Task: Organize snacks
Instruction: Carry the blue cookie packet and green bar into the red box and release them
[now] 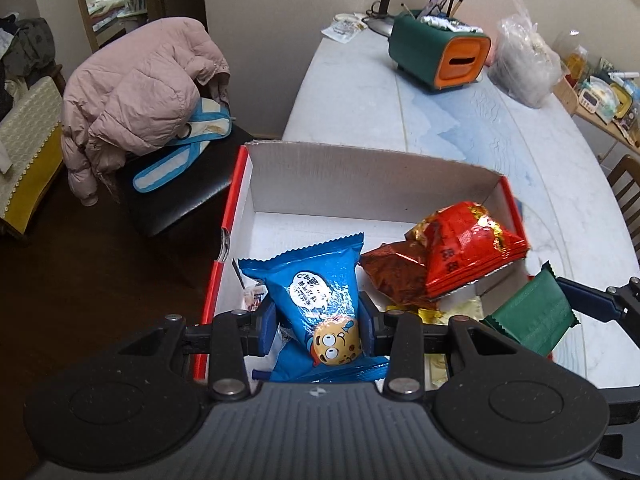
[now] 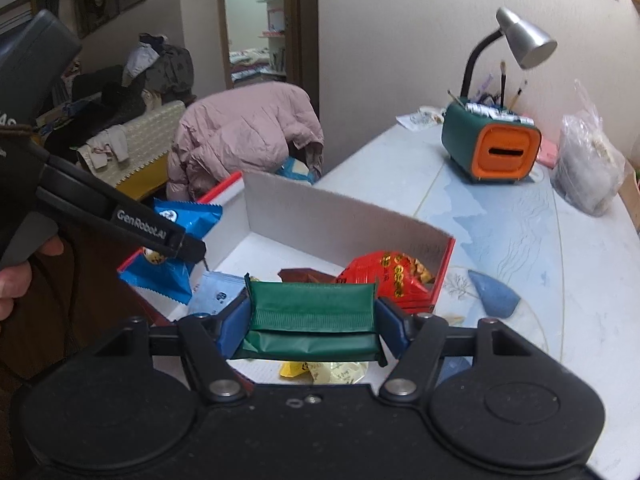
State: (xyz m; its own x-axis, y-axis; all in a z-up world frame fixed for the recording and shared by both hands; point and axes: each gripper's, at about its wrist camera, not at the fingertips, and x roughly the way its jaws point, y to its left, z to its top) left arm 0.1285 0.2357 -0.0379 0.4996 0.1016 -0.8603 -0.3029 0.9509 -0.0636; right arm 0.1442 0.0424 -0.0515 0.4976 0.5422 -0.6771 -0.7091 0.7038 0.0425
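Note:
A red cardboard box (image 1: 372, 172) with a white inside stands at the table's near left edge; it also shows in the right wrist view (image 2: 336, 220). My left gripper (image 1: 318, 326) is shut on a blue cookie packet (image 1: 316, 280) and holds it over the box's left part; the packet also shows in the right wrist view (image 2: 188, 220). My right gripper (image 2: 312, 320) is shut on a green packet (image 2: 312, 312) above the box's near right side, also visible in the left wrist view (image 1: 532, 316). A red packet (image 1: 468, 244) and a brown packet (image 1: 396, 272) lie in the box.
A green and orange holder (image 2: 492, 144) and a desk lamp (image 2: 520, 36) stand at the table's far end beside a clear plastic bag (image 2: 588, 168). A chair with a pink jacket (image 1: 140, 92) stands left of the table. Yellow wrappers (image 2: 324, 372) lie in the box.

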